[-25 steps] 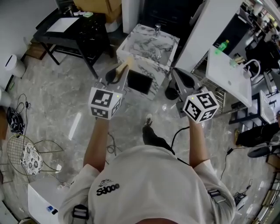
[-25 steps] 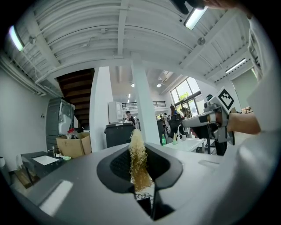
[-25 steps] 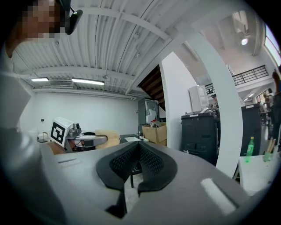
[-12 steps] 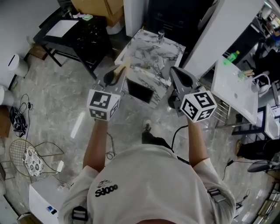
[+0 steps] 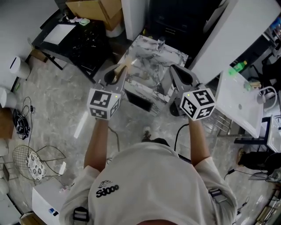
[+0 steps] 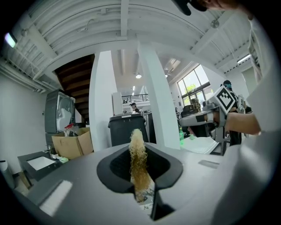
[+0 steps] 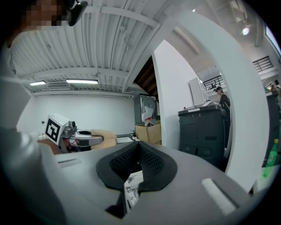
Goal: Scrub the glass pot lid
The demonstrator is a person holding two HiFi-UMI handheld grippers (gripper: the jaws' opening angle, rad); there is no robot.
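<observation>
My left gripper [image 5: 115, 75] is shut on a tan fibrous scrubber [image 5: 121, 68], which stands up between the black pads [image 6: 115, 165] in the left gripper view as scrubber [image 6: 137, 160]. My right gripper [image 5: 181, 77] is shut with nothing in it; its pads [image 7: 154, 163] meet. Both grippers hover at the near edge of a small marble-topped stand [image 5: 142, 55]. A faint round glassy shape [image 5: 153, 72] lies on the marble; I cannot tell for sure that it is the pot lid. A small clear item [image 5: 161, 41] stands at the far edge.
A black table [image 5: 83, 33] with white paper and a cardboard box [image 5: 94, 9] are at the upper left. A white desk [image 5: 239, 99] with a green bottle [image 5: 237, 67] stands right. A wire basket [image 5: 37, 160] and cables lie on the floor at the left.
The marble stand has come nearer and now lies just beyond both grippers. The left gripper keeps its hold on the scrubber; the right stays shut.
</observation>
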